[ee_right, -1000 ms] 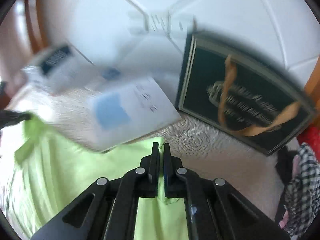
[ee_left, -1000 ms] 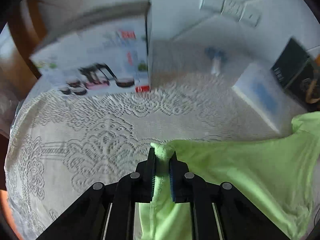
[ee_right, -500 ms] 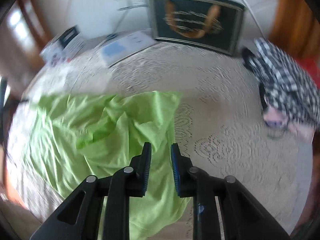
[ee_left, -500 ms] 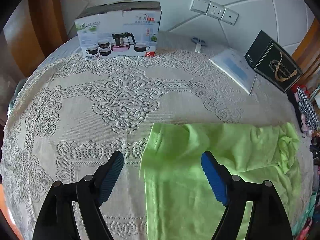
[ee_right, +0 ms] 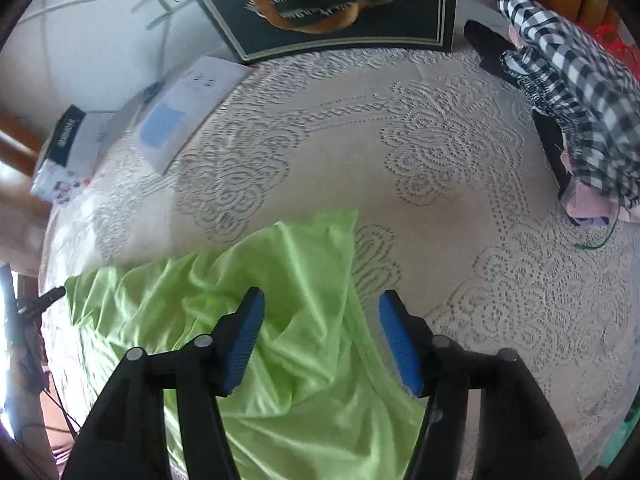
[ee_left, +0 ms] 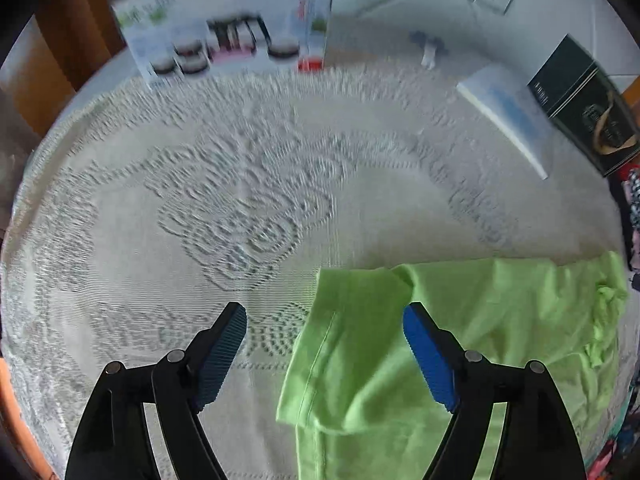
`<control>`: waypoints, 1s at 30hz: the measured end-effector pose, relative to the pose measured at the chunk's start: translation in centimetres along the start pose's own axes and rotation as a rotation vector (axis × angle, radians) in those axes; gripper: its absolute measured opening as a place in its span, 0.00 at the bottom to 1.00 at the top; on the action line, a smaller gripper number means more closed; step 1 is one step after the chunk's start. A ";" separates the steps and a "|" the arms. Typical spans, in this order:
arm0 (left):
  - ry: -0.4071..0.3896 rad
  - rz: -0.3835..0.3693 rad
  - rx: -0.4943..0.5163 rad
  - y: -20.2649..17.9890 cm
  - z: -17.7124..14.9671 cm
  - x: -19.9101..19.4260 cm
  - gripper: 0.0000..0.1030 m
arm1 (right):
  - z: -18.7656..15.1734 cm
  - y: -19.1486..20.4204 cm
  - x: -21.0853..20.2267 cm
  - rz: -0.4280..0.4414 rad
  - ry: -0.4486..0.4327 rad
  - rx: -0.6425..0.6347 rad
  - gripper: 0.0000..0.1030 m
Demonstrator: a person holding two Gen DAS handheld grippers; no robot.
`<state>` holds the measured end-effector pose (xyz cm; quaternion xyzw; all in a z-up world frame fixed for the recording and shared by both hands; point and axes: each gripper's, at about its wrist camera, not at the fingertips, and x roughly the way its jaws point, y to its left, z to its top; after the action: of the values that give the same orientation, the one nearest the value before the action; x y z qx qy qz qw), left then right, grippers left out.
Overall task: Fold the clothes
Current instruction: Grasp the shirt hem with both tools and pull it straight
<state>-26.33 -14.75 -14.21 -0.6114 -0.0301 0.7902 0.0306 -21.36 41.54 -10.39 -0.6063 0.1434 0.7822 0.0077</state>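
Right, both sets of jaws stand wide with nothing between the pads. Left gripper (ee_left: 324, 344): the lime-green garment (ee_left: 460, 320) lies flat on the lace tablecloth (ee_left: 200, 200), its left edge between the jaws, most of it under and beyond the right finger. Right gripper (ee_right: 320, 332): garment (ee_right: 256, 280) rumpled under the left finger and between the jaws, bare lace under the right finger. Ahead: dark gift box (ee_right: 332, 4); checked clothes pile (ee_right: 568, 92) far right.
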 end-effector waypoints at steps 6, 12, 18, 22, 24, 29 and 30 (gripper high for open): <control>0.030 0.065 -0.022 -0.9 0.5 1.8 0.51 | 2.0 1.4 3.3 -0.033 0.060 -0.048 0.46; -0.057 0.117 -0.125 -0.1 0.7 0.8 0.20 | 4.0 3.1 2.2 -0.248 -0.118 -0.233 0.03; -0.089 0.082 -0.164 0.7 0.8 -0.2 0.23 | 5.0 -1.8 2.1 -0.306 -0.123 -0.057 0.62; -0.129 0.080 -0.147 0.8 1.0 -2.9 0.53 | 2.9 -0.5 -2.4 -0.126 -0.208 -0.062 0.62; -0.134 0.079 -0.123 0.7 1.0 -4.0 0.60 | 2.1 1.4 -3.0 -0.060 -0.170 -0.113 0.61; -0.099 0.058 -0.052 -1.2 1.5 -3.9 0.60 | 0.9 4.7 -0.9 -0.069 -0.056 -0.163 0.21; -0.088 0.059 -0.042 -1.4 1.5 -3.4 0.60 | 0.7 5.0 -0.2 -0.076 -0.035 -0.161 0.21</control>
<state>-26.92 -13.64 -10.45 -0.5772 -0.0299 0.8160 -0.0071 -22.94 36.97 -8.99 -0.5962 0.0567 0.8008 -0.0091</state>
